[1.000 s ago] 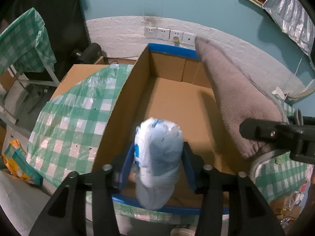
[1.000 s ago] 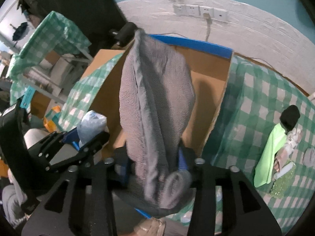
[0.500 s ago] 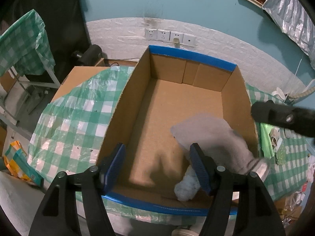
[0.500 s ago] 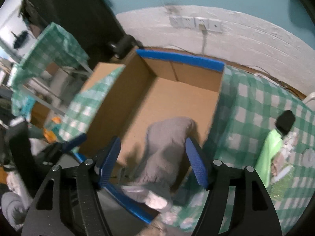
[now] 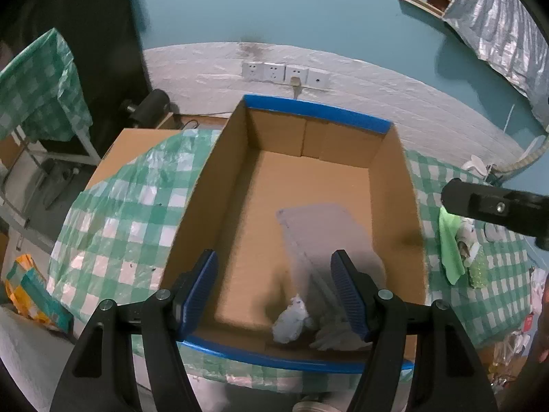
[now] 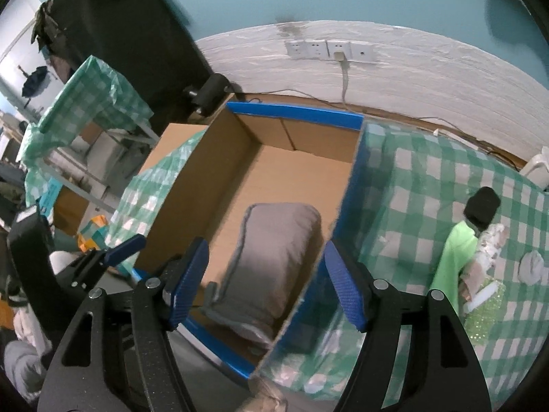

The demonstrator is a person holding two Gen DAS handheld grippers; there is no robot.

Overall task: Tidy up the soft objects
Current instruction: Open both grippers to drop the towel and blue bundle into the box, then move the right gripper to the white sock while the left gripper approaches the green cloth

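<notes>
A brown cardboard box (image 5: 219, 185) with blue-taped rims stands open on the checked table. A folded grey towel (image 5: 322, 233) lies on its floor at the near right, also in the right wrist view (image 6: 271, 254). A white-blue plastic packet (image 5: 290, 322) lies beside the towel at the box's near wall. My left gripper (image 5: 274, 295) is open and empty above the box's near edge. My right gripper (image 6: 266, 288) is open and empty above the box's near right corner (image 6: 308, 295). The right gripper's body (image 5: 494, 206) shows at the right of the left wrist view.
A green-white checked cloth (image 6: 429, 185) covers the table. At the right lie a bright green cloth (image 6: 453, 257), a black soft item (image 6: 482, 206) and other small soft items (image 6: 530, 266). A white wall with sockets (image 5: 284, 73) stands behind the box.
Both grippers opened. The left one let go of the white-blue packet and the right one let go of the grey towel; both dropped into the box. The grippers rose slightly.
</notes>
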